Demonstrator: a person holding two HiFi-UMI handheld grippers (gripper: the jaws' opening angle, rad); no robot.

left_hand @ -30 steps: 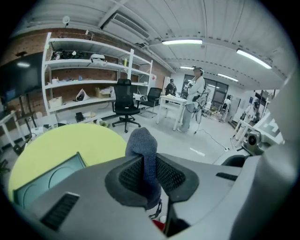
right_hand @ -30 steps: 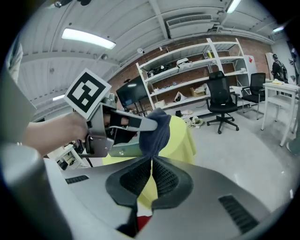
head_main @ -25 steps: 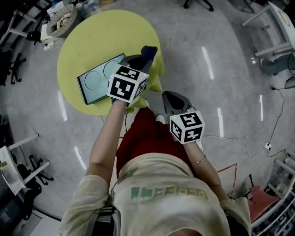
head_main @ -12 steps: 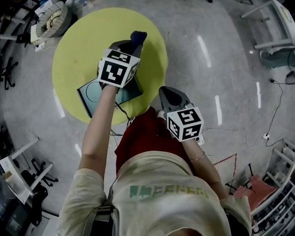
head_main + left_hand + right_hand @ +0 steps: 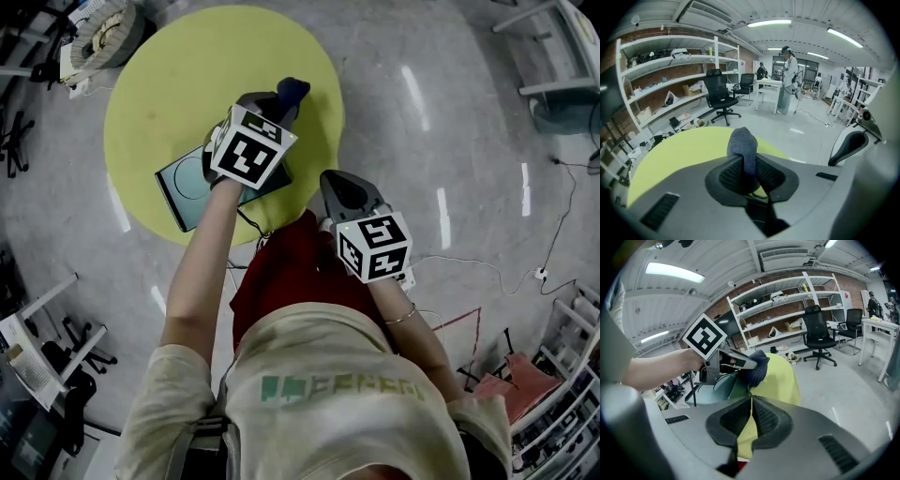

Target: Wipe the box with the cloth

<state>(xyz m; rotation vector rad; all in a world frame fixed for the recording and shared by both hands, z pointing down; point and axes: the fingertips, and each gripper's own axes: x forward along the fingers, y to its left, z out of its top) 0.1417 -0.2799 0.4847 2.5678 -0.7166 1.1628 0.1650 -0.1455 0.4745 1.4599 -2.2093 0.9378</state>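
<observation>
A round yellow tabletop (image 5: 159, 84) fills the upper left of the head view. On its lower part, left of centre, a flat teal box (image 5: 183, 183) with two circles on its lid lies flat, its right end hidden under the left hand-held gripper (image 5: 277, 101). That gripper's jaws pinch a dark blue cloth (image 5: 293, 90), bunched into a rounded wad that sticks out past the jaw tips. The wad sits past the box's upper right end, over bare yellow near the tabletop's right edge; whether it touches the surface cannot be told. Further right, below centre, the right hand-held gripper (image 5: 336, 183) sits off the tabletop just beside its edge, above the person's red clothing (image 5: 281, 277), its jaws pressed together on nothing.
</observation>
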